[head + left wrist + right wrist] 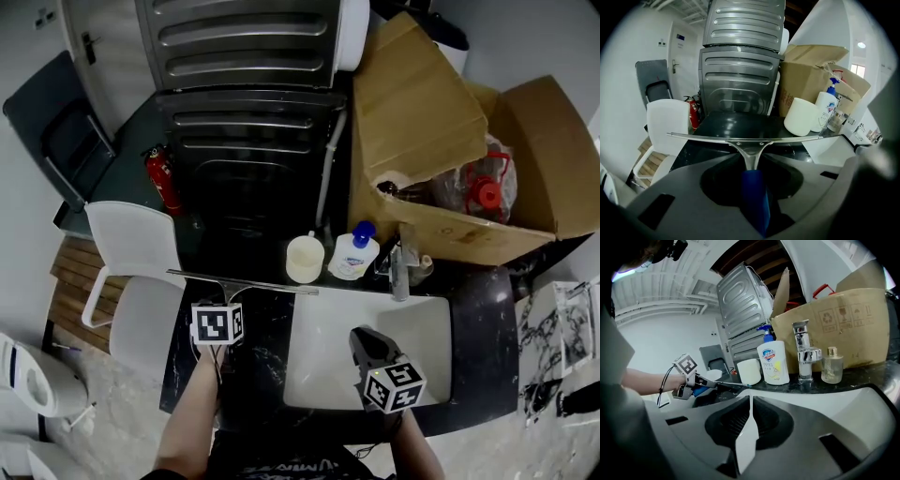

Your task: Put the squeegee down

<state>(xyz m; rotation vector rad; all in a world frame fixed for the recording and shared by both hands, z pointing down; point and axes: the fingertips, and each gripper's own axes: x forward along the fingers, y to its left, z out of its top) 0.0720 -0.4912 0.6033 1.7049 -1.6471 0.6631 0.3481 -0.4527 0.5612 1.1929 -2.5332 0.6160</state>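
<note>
Squeegee [749,151] clamped by its handle in left gripper [753,183] jaws; right gripper [750,420] jaws closed, empty.

Layout: white rectangular sink [328,375] sits in the dark stone tabletop [253,347], right of centre. My right gripper [751,404] hangs over the sink. My left gripper [753,164] is over the tabletop left of it, with the steel squeegee [244,282] between its jaws, blade crosswise, one end by the sink's back-left corner.

Behind the sink, left to right: white round cup [304,258], white pump soap bottle [354,255], chrome tap [400,272], small glass bottle [832,365]. Open cardboard box [412,122] behind those, at right. Ribbed metal appliance [248,94] behind the tabletop at left, red fire extinguisher [163,181] to its left. White plastic chair [141,281] left of the tabletop.
</note>
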